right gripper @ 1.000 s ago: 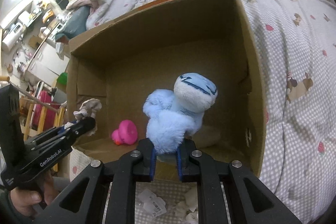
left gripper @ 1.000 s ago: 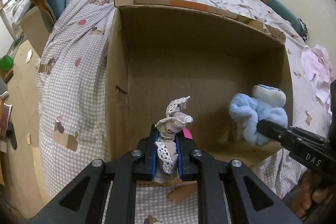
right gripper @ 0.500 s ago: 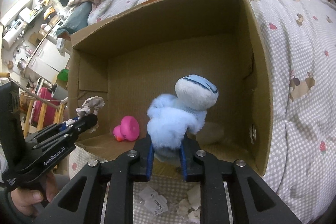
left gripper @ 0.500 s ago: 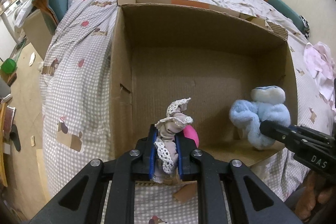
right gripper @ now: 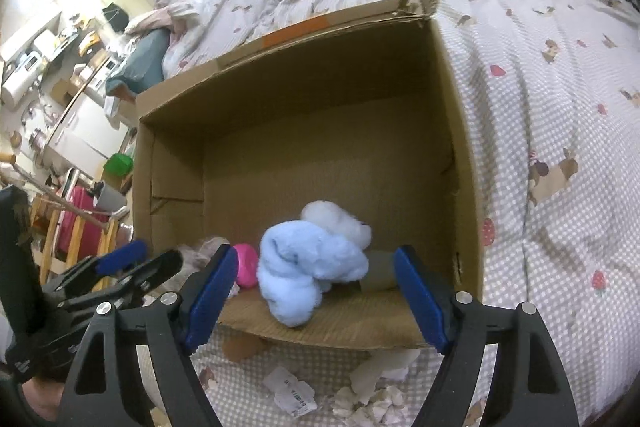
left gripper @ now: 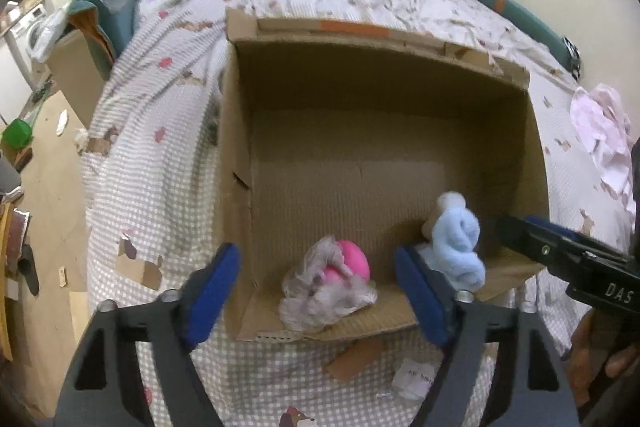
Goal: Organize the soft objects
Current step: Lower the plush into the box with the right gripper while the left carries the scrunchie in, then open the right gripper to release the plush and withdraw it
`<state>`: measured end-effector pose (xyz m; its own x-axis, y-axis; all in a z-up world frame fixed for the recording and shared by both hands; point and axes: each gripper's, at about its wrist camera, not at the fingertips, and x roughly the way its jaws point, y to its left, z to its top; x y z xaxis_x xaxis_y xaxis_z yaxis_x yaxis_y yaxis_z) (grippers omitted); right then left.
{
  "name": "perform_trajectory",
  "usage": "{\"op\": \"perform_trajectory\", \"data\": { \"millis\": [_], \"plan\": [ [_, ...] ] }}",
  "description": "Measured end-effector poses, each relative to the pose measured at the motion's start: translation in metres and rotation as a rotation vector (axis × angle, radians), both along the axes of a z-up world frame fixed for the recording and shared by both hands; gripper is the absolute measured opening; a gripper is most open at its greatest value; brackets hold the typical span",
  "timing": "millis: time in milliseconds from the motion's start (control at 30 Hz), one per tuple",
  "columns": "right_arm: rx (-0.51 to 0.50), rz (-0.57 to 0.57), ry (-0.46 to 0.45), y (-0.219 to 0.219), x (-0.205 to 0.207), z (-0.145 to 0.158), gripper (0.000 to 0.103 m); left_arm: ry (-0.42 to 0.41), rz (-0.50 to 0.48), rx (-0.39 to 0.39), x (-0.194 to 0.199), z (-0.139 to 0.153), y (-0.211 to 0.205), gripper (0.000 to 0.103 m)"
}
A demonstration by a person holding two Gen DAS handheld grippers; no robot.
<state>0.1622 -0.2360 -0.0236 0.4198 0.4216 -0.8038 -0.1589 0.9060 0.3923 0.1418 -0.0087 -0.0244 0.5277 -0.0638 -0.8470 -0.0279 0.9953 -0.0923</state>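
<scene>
Both soft things lie inside the cardboard box (left gripper: 240, 131), which sits open-topped on the checked bed cover (left gripper: 160, 163). The lacy grey cloth (left gripper: 326, 291) is heaped against the box's near wall, draped over a pink toy (left gripper: 352, 259). Farther to the right along that same wall lies the pale blue plush (right gripper: 304, 267), on its side with its white head toward the box's far wall.

The left gripper (left gripper: 316, 291) hangs over the box's near edge with its jaws opening; the cloth lies below them, touched by neither pad. The right gripper (right gripper: 316, 291) does likewise above the plush, its jaws opening too, both pads apart from the fur.

To finish this release well, I'd say each hand should let the jaws spread fully before lifting, then draw straight up and back from the box, so no lace or fur snags on a pad and gets dragged out over the near wall.
</scene>
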Motion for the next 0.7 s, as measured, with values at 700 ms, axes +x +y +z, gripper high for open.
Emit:
{"op": "perform_trajectory", "data": {
  "millis": [700],
  "plan": [
    [0.018, -0.058, -0.019, -0.031, -0.03, 0.018, 0.085, -0.019, 0.085, -0.032, -0.037, 0.022, 0.025, 0.079]
  ]
}}
